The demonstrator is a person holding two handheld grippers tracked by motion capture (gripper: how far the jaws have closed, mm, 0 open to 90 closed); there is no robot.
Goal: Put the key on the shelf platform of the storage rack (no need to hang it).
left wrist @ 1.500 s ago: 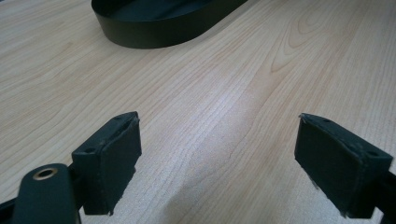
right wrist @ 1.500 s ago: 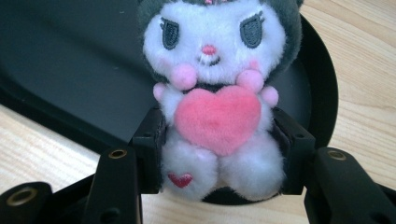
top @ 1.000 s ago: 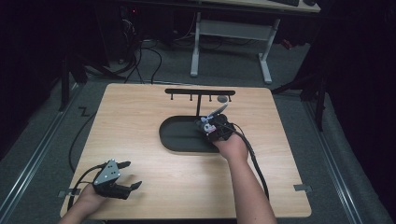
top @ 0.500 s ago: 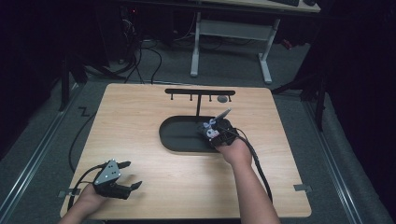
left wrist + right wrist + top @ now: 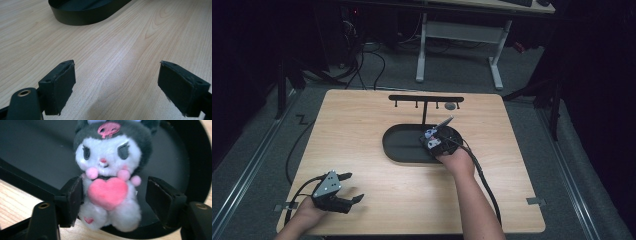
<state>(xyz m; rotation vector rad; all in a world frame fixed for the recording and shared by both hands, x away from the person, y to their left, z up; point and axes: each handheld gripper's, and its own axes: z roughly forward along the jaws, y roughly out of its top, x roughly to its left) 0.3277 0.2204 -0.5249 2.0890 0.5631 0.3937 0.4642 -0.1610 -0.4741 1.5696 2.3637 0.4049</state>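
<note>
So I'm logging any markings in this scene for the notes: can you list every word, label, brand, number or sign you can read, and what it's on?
No readable words, numbers or brand marks on anything.
Plush toy: no text, only a pink skull emblem on its dark hood, a pink heart on its chest and a small pink heart on one foot.
Black tray, wooden table and black rack: no markings to be seen.

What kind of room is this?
Probably a lab or workshop: a wooden table on grey carpet, cables on the floor, and a desk frame behind it.
</note>
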